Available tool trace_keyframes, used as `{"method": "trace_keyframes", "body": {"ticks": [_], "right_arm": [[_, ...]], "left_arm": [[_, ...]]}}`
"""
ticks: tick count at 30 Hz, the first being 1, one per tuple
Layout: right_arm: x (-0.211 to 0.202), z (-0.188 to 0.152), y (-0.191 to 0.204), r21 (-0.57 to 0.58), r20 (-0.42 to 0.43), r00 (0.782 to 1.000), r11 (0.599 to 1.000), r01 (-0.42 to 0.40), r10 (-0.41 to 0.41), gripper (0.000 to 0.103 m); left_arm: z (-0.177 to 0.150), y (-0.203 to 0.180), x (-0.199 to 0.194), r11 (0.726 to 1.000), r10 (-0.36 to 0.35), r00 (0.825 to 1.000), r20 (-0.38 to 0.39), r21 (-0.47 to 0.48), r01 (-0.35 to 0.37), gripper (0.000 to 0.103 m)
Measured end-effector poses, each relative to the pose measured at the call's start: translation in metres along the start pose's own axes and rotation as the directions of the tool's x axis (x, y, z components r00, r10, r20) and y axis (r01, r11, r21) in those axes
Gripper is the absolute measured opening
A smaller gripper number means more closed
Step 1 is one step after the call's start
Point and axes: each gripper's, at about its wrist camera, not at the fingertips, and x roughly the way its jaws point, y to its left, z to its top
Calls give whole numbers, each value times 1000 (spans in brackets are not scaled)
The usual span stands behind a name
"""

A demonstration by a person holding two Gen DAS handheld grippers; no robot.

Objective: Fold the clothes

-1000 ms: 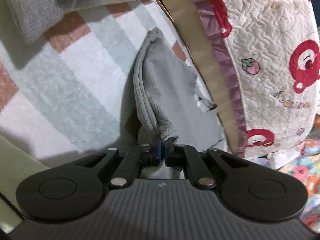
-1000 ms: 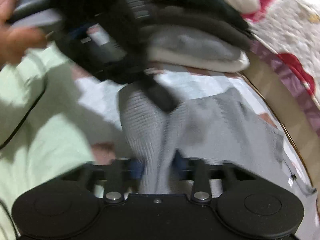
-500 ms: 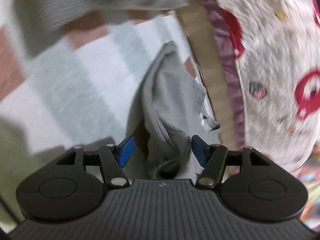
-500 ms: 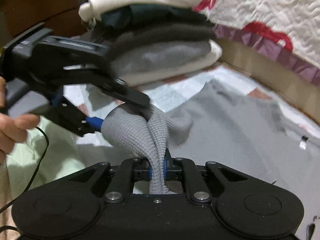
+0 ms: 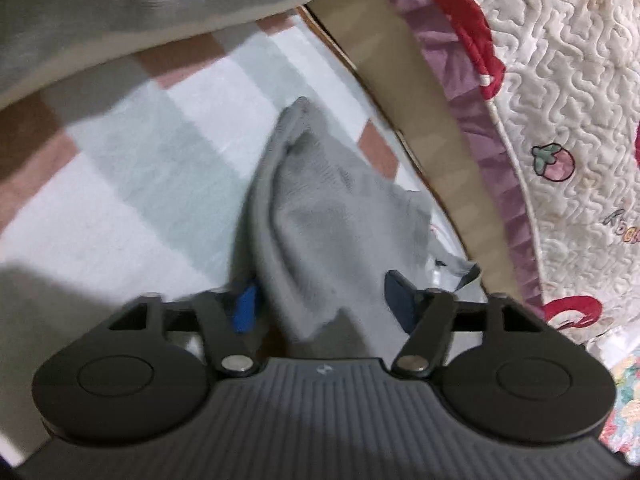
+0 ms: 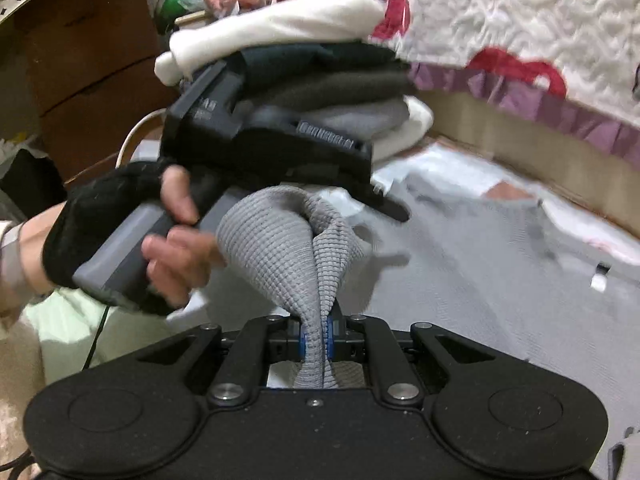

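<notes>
Mid-fold: right gripper (image 6: 316, 340) pinches a bunched edge of the grey waffle-knit garment (image 5: 336, 216) lying on the checked bedsheet (image 5: 132, 184). Left gripper (image 5: 320, 304) jaws closing, fabric between but unclamped. Next, probably: left secures its edge, both draw across

A bed sheet checked in white, pale green-grey and reddish-brown squares (image 5: 120, 184) carries everything here. A grey waffle-knit garment (image 6: 460, 264) lies spread on it, one edge lifted clear of the cloth. At the far end sits a stack of folded clothes (image 6: 320, 80): cream at the bottom, then light grey, dark grey and dark teal, with a white piece on top. A tan cardboard strip (image 5: 420, 120) runs along the sheet's right edge.
</notes>
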Motion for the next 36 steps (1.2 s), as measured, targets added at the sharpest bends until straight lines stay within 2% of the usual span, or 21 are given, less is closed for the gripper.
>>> {"method": "trace_keyframes", "body": {"ticks": [1, 2, 4, 5, 6, 8, 10, 12, 16, 18, 21, 22, 23, 25, 26, 29, 30, 31, 33, 36], "right_arm": [[-1, -1, -3, 16, -11, 1000, 1000, -19, 19, 17], [-5, -2, -7, 43, -17, 999, 998, -42, 43, 19], [-23, -4, -20, 110, -10, 996, 990, -88, 90, 33], [-36, -6, -29, 141, 11, 996, 986, -87, 87, 43], [-49, -9, -39, 168, 25, 998, 984, -59, 56, 45], [-72, -15, -67, 232, 4, 999, 972, 47, -49, 46], [-90, -20, -91, 264, -34, 988, 952, 153, -149, 46], [-109, -26, -110, 272, -75, 965, 926, 262, -252, 46], [-128, -43, -142, 323, -185, 909, 850, 416, -374, 46], [-127, -54, -154, 353, -237, 879, 806, 475, -415, 54], [-114, -71, -164, 448, -274, 892, 773, 450, -360, 58], [-109, -71, -163, 430, -258, 889, 778, 457, -379, 60], [-104, -72, -161, 408, -239, 884, 785, 466, -401, 56], [-94, -73, -157, 363, -200, 874, 795, 486, -443, 42], [-90, -70, -160, 382, -183, 877, 790, 479, -444, 31], [-92, -57, -173, 461, -138, 928, 807, 369, -346, 29], [-98, -54, -171, 468, -114, 937, 814, 343, -330, 29], [-111, -52, -167, 470, -82, 939, 818, 332, -333, 31], [-135, -52, -161, 492, -37, 940, 813, 312, -338, 42], [-157, -56, -163, 529, -36, 965, 815, 239, -260, 42]], "left_arm": [[0, -4, 3, 999, 14, 1000, -5, 29, -14, 16], [1, -7, 5, 998, 28, 1000, -10, 59, -27, 14], [-1, -13, 5, 991, 62, 998, -6, 117, -60, 11], [-2, -13, 4, 990, 61, 998, -2, 125, -61, 11], [-2, -13, 2, 990, 61, 998, 0, 131, -60, 11], [-2, -13, 0, 990, 54, 999, -1, 131, -54, 11], [-2, -15, 0, 989, 58, 998, -5, 140, -56, 11], [-4, -16, 1, 985, 78, 997, -15, 156, -74, 11], [-5, -21, 3, 976, 103, 994, -29, 197, -95, 11], [-5, -25, 4, 969, 115, 993, -30, 225, -106, 11], [-6, -28, 3, 960, 124, 992, -31, 255, -113, 11], [-6, -29, 3, 958, 126, 992, -32, 263, -113, 10], [-6, -30, 2, 956, 126, 991, -31, 271, -113, 9], [-6, -32, -1, 952, 121, 992, -32, 285, -107, 9], [-6, -33, -3, 951, 117, 993, -29, 292, -104, 8], [-7, -46, -9, 949, 86, 996, -19, 306, -76, 8], [-7, -53, -10, 954, 72, 997, -23, 293, -62, 8], [-7, -62, -11, 958, 58, 998, -26, 284, -48, 8], [-12, -87, -15, 948, 41, 999, -27, 318, -31, 8], [-25, -134, -13, 926, 59, 996, -67, 376, -29, 8]]}}
